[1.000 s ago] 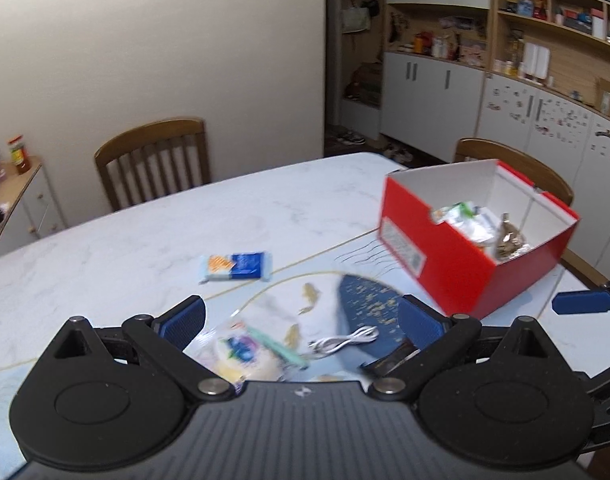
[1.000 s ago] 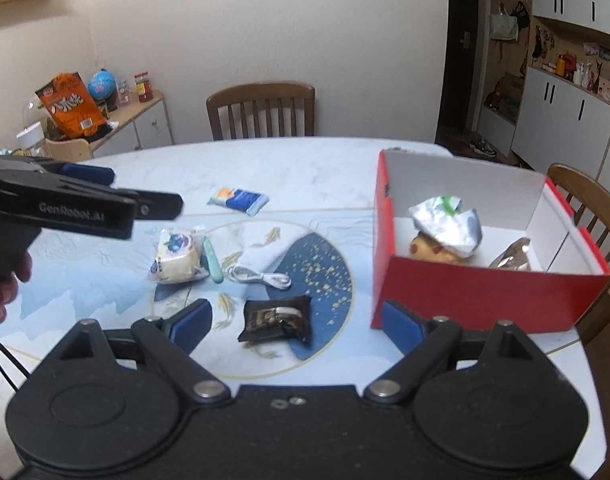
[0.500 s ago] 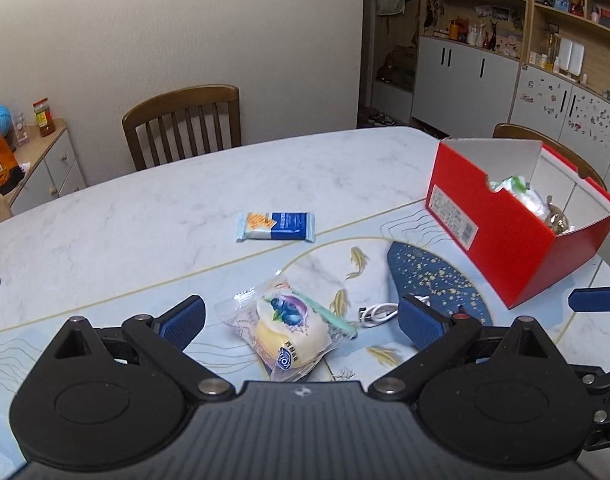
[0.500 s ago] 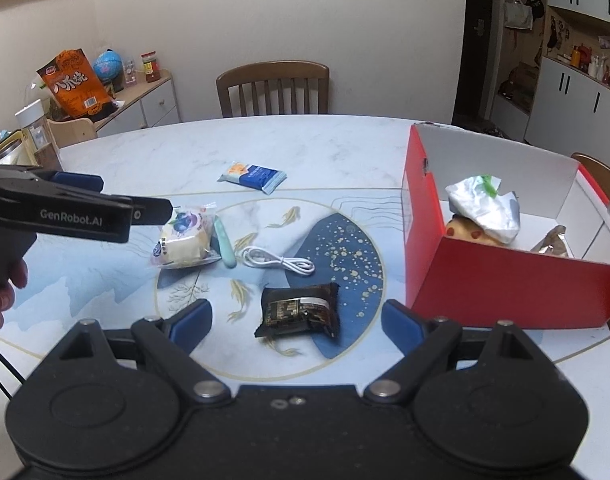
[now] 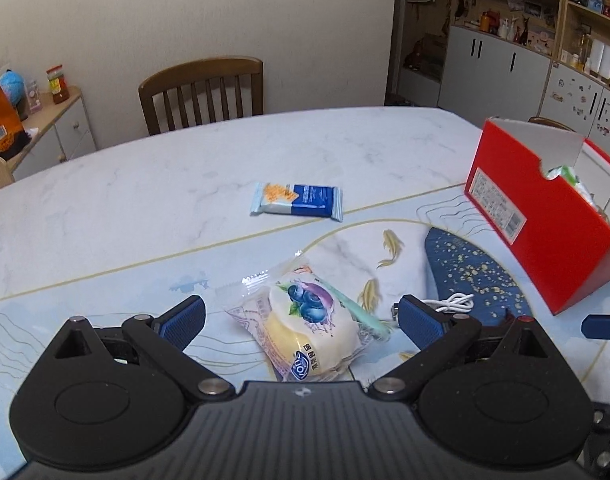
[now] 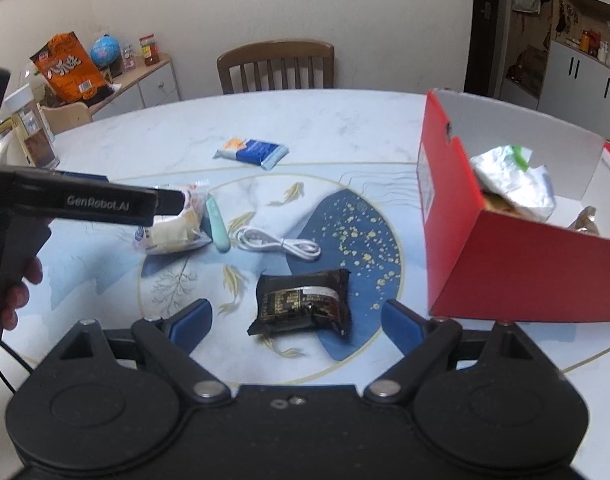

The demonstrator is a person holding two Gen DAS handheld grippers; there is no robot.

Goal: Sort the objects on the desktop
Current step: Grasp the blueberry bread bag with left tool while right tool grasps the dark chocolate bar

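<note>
While both tongs are held spread and empty above the table, the findings are recorded as follows.

Table (image 5: 153, 184): a marbled top with a painted fish roundel is seen; loose items are spread over it.
Red box (image 6: 517, 264): it is stood at the right of the table; crumpled wrappers are already lodged inside.
Step in hand: an approach for pickup is judged, with several items not yet boxed.
Left gripper (image 5: 301, 316): its jaws are held wide, straddling the blueberry bun packet (image 5: 305, 332), which is not yet touched.
Right gripper (image 6: 297, 316): its jaws are parted, and the dark snack packet (image 6: 301, 306) is framed between them, ungripped.
Next move: lowering and closing on each packet is called for, then carriage to the box.
Bun packet: clear crinkled film over a soft pale bun; a gentle squeeze is advised.
Dark packet: glossy, flat and slightly creased, lying near the box.
</note>
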